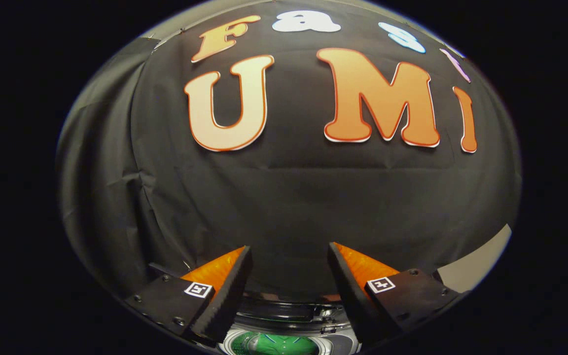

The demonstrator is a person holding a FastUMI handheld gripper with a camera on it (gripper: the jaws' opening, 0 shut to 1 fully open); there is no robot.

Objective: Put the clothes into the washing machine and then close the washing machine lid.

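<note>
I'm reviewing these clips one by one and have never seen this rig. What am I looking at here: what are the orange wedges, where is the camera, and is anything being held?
The camera rides on a hand-held gripper and looks forward along it. The orange wedges are its two fingers, spread apart with nothing between them. Beyond them hangs the booth's black cloth wall. Low between the fingers you see part of the washing machine, with something green in its round opening; what that is, I cannot tell.
</note>
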